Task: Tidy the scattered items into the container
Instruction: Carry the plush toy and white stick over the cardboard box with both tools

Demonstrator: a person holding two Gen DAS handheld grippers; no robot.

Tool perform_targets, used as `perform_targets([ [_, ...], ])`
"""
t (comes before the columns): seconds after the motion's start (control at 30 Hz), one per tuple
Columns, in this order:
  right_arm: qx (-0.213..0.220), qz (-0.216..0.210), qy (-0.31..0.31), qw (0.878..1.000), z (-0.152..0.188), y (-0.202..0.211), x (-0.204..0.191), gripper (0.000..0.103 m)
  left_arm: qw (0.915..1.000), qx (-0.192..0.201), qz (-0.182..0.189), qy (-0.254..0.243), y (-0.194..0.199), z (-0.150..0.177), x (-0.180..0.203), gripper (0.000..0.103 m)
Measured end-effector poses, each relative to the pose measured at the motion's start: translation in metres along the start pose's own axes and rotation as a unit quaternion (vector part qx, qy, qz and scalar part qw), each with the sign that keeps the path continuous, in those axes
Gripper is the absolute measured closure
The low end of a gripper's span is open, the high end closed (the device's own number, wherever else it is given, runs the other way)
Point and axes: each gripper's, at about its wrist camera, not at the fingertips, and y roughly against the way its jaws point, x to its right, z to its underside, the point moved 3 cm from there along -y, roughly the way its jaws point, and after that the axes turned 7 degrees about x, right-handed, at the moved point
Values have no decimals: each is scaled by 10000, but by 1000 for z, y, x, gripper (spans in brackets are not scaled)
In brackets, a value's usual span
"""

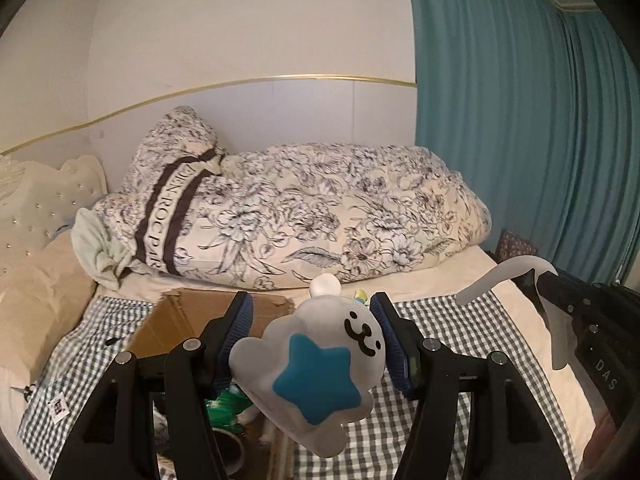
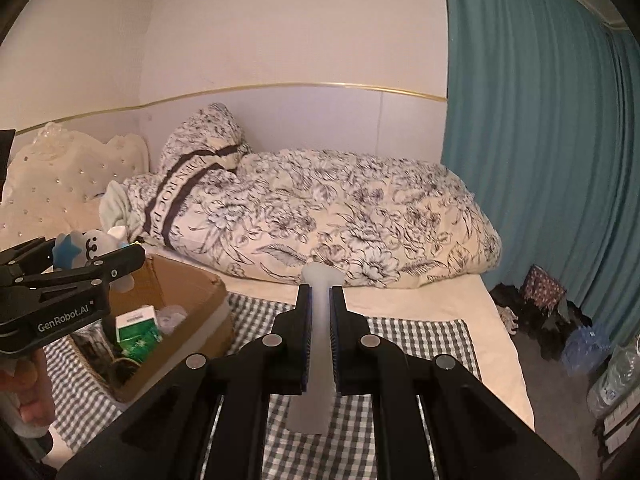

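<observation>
My left gripper is shut on a white plush toy with a blue star and a smiling face, held above the near edge of an open cardboard box. In the right wrist view the same plush toy hangs in the left gripper over the box, which holds a green and white packet and other items. My right gripper is shut on a long white shoehorn. That shoehorn curves out of the right gripper at the right.
The box stands on a checked cloth spread over the bed. A rolled floral duvet lies behind it, against the wall. A teal curtain hangs at the right, with bags and clutter on the floor below it. A hand grips the left handle.
</observation>
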Motion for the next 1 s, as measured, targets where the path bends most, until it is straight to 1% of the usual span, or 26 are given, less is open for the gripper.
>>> perform_targets([
  [0.3,150,-217,104,9996,-12,11,-31,95,9995,141,-277,64,25,-3,-28,41],
  [0.53,216,-445,156,9987,-20,11,-59,95,9985,239,-485,26,40,-6,-44,41],
  [1.0,272,-848,302,9956,-32,1,-114,95,9960,216,-863,122,47,-2,-89,41],
])
